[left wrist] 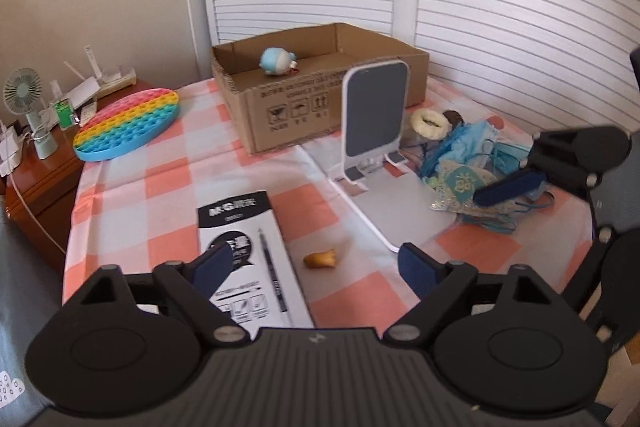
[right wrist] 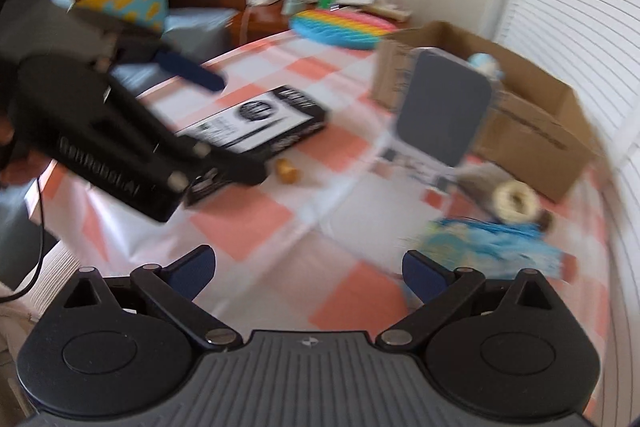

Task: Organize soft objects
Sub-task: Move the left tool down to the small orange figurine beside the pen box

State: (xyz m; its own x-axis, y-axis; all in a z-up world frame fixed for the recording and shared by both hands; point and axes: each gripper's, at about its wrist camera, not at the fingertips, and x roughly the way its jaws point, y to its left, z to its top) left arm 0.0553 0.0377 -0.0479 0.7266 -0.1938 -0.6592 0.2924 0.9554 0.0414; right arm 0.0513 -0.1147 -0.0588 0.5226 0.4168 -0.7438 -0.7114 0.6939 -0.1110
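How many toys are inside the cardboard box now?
1: a light blue plush toy lies near the back wall of the box. The front wall may hide others.

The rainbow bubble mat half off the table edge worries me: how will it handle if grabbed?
The rainbow bubble mat looks like silicone, so probably floppy and grippy. It overhangs the table edge, so a push might tip it off.

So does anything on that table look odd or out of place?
A small tan scrap lies loose on the checked tablecloth beside the pen box, and a tangle of blue fabric and ribbons is heaped untidily right of the phone stand.
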